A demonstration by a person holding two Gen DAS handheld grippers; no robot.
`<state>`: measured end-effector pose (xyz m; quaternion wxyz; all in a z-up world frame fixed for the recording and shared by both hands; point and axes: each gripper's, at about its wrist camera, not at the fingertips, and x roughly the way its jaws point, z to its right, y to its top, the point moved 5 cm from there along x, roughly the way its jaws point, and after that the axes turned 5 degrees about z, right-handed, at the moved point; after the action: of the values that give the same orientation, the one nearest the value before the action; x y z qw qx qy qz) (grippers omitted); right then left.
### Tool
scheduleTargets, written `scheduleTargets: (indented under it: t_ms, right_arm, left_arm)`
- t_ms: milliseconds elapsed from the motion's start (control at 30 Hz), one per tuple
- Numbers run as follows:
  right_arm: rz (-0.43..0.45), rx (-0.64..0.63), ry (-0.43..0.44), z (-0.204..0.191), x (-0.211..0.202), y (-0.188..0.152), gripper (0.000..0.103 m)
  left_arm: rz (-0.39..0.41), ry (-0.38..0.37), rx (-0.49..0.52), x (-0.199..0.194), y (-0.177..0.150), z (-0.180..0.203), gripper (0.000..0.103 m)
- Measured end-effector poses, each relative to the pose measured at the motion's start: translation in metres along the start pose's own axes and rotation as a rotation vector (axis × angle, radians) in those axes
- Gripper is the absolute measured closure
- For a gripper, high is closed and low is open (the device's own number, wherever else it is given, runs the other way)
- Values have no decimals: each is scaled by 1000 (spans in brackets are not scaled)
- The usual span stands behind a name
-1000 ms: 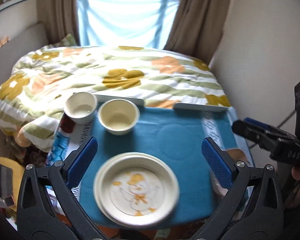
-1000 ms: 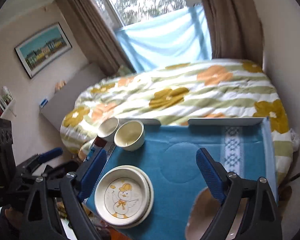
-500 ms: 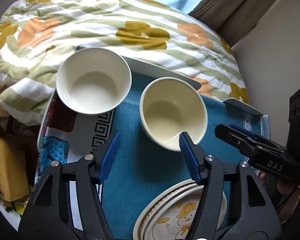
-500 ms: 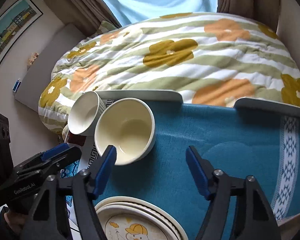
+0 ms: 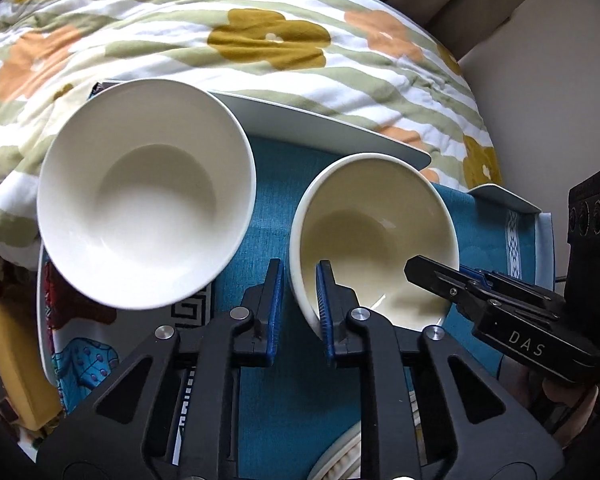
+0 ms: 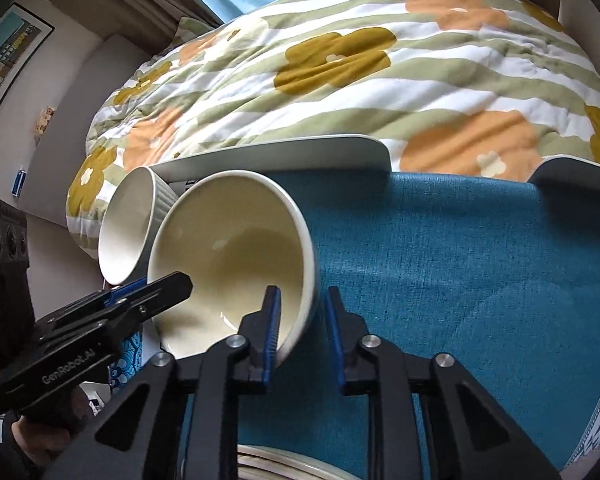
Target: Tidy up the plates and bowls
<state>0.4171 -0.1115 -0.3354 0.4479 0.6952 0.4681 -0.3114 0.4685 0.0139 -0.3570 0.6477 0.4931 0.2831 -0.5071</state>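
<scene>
A cream bowl [image 5: 376,232] [image 6: 228,248] stands on the teal cloth [image 6: 460,280], tipped a little. My left gripper [image 5: 299,304] is closing on its left rim, one blue pad inside and one outside. My right gripper [image 6: 303,324] is closing on the opposite rim in the same way. Each gripper shows in the other's view, the right one [image 5: 440,276] and the left one [image 6: 172,288]. A white bowl [image 5: 140,208] [image 6: 128,224] sits just left of the cream bowl, touching or nearly touching it. The edge of the stacked plates [image 5: 340,456] [image 6: 284,464] shows at the bottom.
The cloth lies on a grey tray [image 5: 320,120] set on a bed with a flowered duvet [image 6: 380,60]. A patterned mat [image 5: 80,360] lies under the white bowl. A wall [image 5: 560,40] stands at the right, and bare teal cloth spreads right of the cream bowl.
Both grippers came down and forward from above the plates to the cream bowl. Their jaws went from wide open to closed over its rim, one on each side.
</scene>
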Motion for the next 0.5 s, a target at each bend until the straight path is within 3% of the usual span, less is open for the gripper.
scheduleTargets:
  t_ms: [500]
  right_arm:
    - [42,-10,8,-6,-13,1,87]
  left_arm:
    - [52,50,83,-22,8,17,90]
